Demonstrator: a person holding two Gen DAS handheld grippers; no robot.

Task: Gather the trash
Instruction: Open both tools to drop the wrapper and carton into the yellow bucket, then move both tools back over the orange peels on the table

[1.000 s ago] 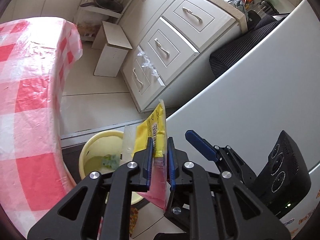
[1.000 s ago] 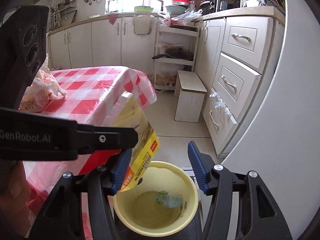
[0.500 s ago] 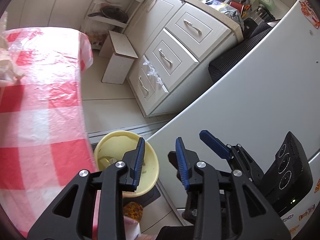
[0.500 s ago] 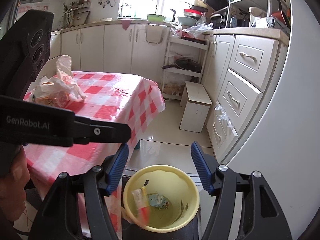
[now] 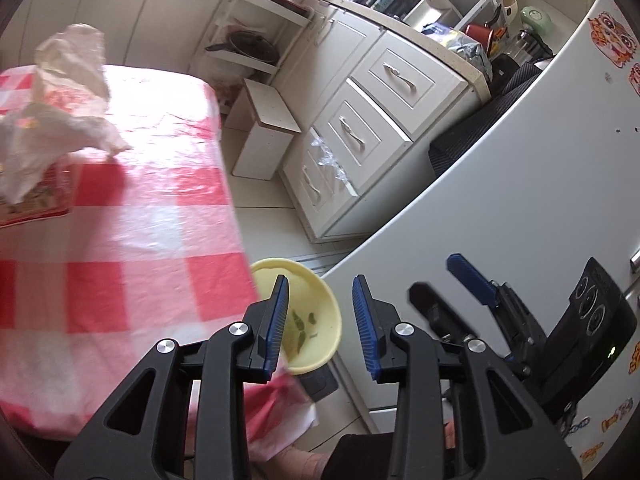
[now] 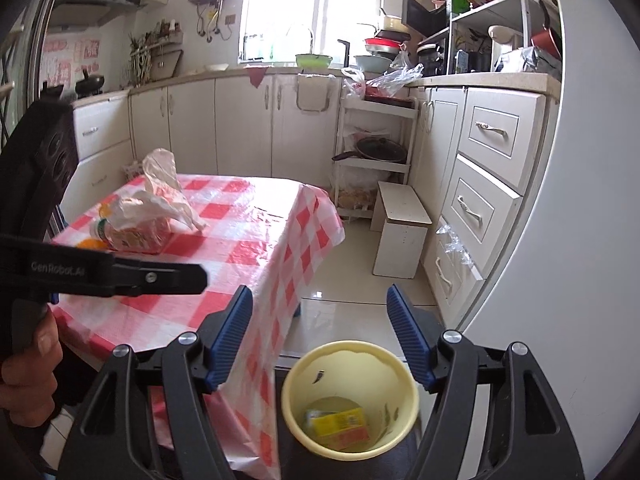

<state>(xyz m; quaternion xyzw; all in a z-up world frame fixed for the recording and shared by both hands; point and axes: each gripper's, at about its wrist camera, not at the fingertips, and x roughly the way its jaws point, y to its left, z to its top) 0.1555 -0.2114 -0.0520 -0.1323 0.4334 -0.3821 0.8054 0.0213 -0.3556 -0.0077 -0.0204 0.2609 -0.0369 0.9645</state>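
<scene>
A yellow wrapper [image 6: 340,421] is lying at the bottom of the yellow bin [image 6: 294,384] on the kitchen floor, just right of the counter [image 6: 256,236] draped in a red-and-white check cloth. In the right wrist view the wrapper is sitting low and between the right gripper [image 6: 320,334]'s blue-padded jaws, well beneath them and touching neither. Those jaws have just been opening and are standing wide apart, released, with nothing between the pads. The left gripper [image 5: 319,322] is hanging over the near right corner of the counter, its jaws having just been opening too; they are now parted moderately and gripping nothing, with the bin's rim [image 5: 332,304] showing through the gap below. A hand [image 6: 28,364] is gripping the left tool's handle at the near left. On the far left of the counter, a crumpled white plastic bag [image 6: 160,196] is resting on a packet.
</scene>
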